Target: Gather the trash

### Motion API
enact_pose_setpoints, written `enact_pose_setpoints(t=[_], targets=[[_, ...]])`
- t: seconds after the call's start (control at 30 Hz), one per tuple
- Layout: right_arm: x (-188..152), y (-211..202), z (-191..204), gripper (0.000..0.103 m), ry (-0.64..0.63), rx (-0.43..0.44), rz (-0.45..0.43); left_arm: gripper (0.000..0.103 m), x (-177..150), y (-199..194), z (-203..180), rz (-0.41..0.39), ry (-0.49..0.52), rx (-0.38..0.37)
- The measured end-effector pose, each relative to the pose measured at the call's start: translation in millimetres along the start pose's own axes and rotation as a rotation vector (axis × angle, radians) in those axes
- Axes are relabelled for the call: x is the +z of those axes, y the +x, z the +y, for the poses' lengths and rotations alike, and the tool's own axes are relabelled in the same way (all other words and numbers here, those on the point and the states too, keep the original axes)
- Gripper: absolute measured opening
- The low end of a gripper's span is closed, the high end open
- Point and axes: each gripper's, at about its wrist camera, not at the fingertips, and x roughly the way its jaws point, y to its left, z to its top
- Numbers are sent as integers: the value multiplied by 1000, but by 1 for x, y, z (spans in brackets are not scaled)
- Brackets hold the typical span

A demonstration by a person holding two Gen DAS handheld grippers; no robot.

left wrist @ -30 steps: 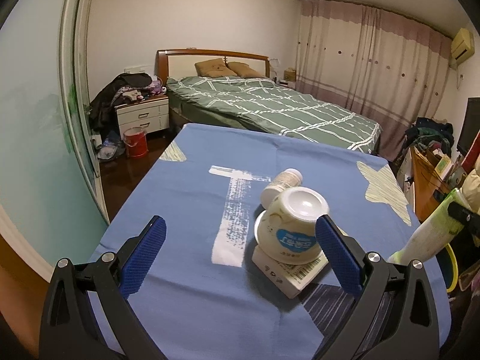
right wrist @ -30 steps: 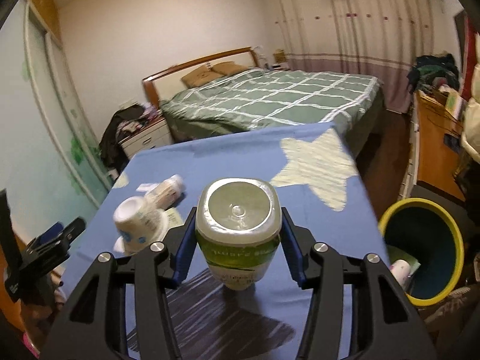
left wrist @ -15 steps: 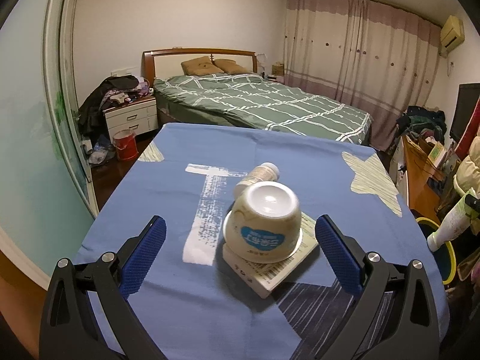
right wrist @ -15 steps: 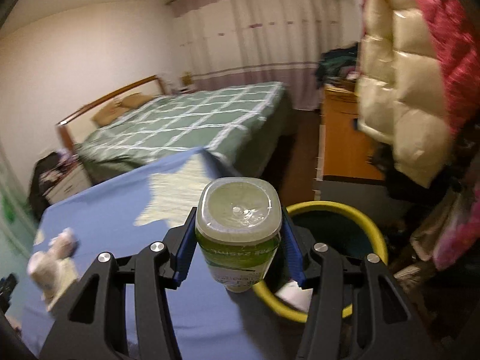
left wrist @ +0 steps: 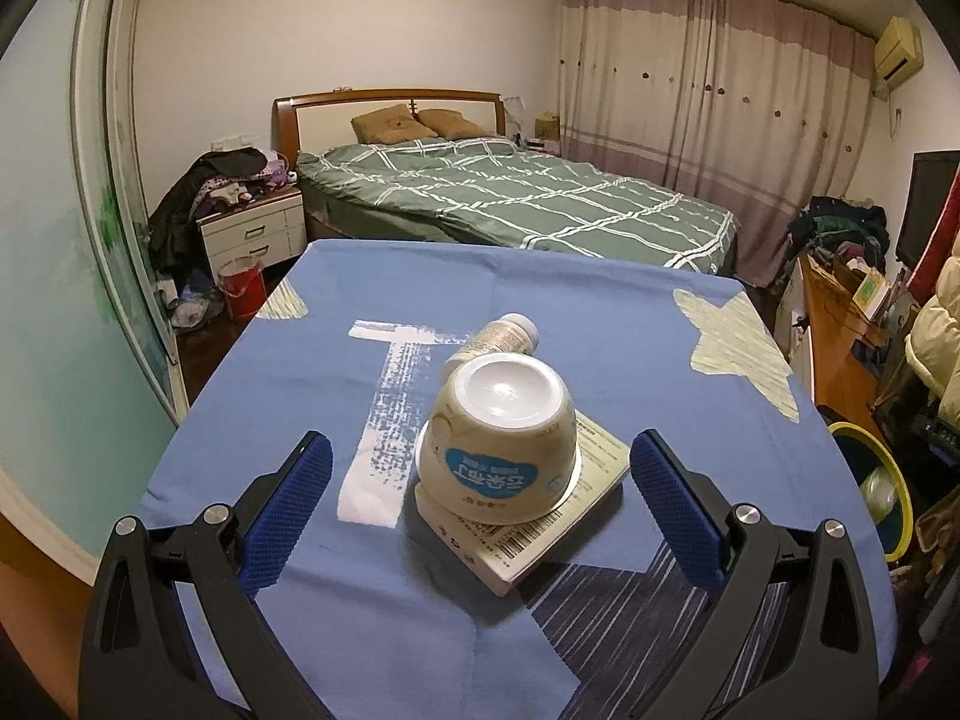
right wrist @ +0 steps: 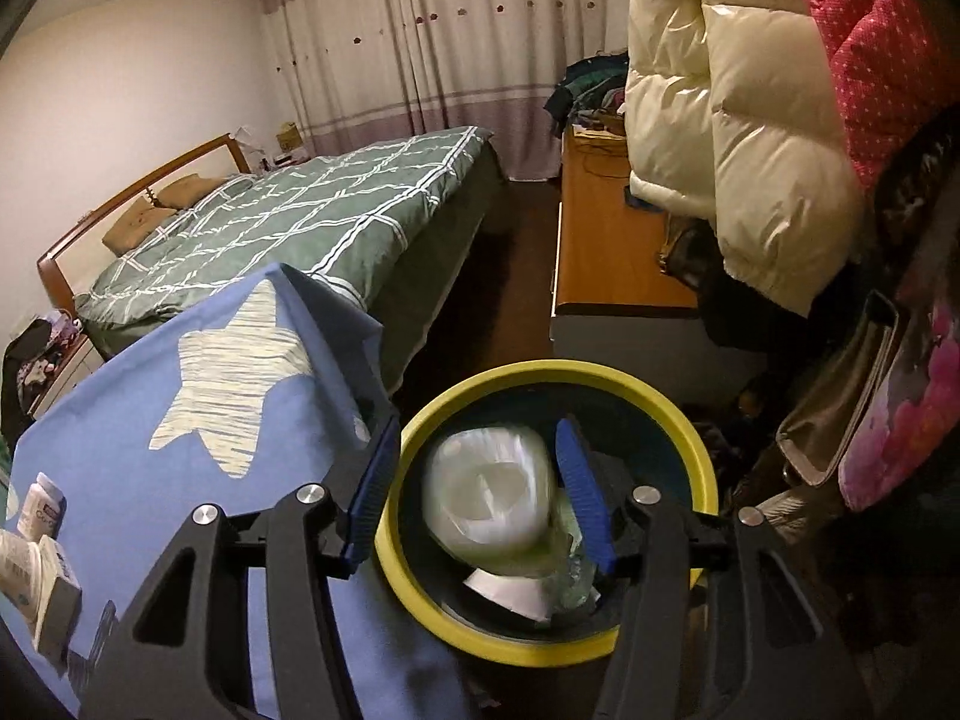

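Observation:
In the left wrist view, a cream cup [left wrist: 501,441] lies upside down on a flat carton [left wrist: 543,525] on the blue tablecloth [left wrist: 600,324], with a small white bottle [left wrist: 501,339] just behind. My left gripper [left wrist: 480,513] is open and empty, with its jaws on either side of the cup and apart from it. In the right wrist view, my right gripper [right wrist: 480,501] is open above the yellow-rimmed bin [right wrist: 705,468]. The green-labelled bottle [right wrist: 489,495] is blurred between the jaws, loose over the bin's mouth. Other trash [right wrist: 516,591] lies inside.
The bin also shows at the table's right edge in the left wrist view [left wrist: 900,480]. A wooden desk [right wrist: 606,240] and hanging padded coats [right wrist: 720,120] crowd the right. A bed [left wrist: 510,198] stands beyond the table, and a nightstand [left wrist: 252,234] at far left.
My right gripper swung from the table to above the bin and opened, letting go of the green-labelled bottle. My left gripper shifted slightly so the cup is centred between its jaws.

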Motion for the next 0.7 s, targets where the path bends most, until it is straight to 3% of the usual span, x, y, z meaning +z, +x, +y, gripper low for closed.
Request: enact_pose_setpoints(t=[0.5, 0.7], targets=[[-36, 14, 56, 52, -101, 117, 38, 98, -2, 32, 2, 50, -6, 18], [-38, 11, 64, 52, -110, 102, 36, 98, 0, 52, 2, 72, -11, 14]])
